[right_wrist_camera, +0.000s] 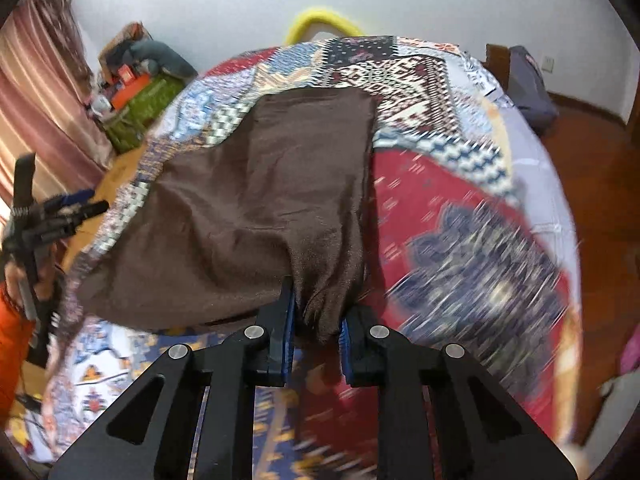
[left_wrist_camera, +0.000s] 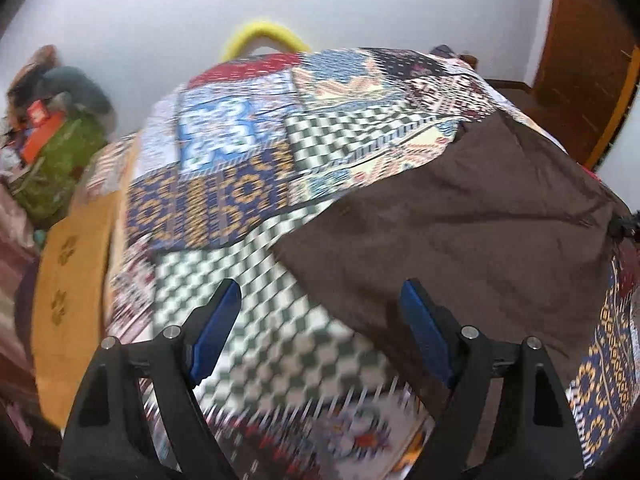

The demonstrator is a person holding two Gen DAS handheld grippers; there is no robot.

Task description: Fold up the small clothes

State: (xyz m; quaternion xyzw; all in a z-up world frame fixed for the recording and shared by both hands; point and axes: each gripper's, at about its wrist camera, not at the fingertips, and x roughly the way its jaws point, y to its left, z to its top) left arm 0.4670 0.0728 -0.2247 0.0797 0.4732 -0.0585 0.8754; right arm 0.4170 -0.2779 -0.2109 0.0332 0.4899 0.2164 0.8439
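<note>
A bed covered by a patchwork quilt point(right_wrist_camera: 460, 208) fills a white-walled room, with clutter piled by the curtain. A brown garment point(right_wrist_camera: 256, 200) is spread across the quilt, its near edge bunched and pinched between the pressed-together pads of the right claw point(right_wrist_camera: 318, 320), apparently so that the edge can be carried over for a fold. The left claw point(left_wrist_camera: 320, 320) is held spread and empty just beside the garment's edge, probably ready to take a second corner.
</note>
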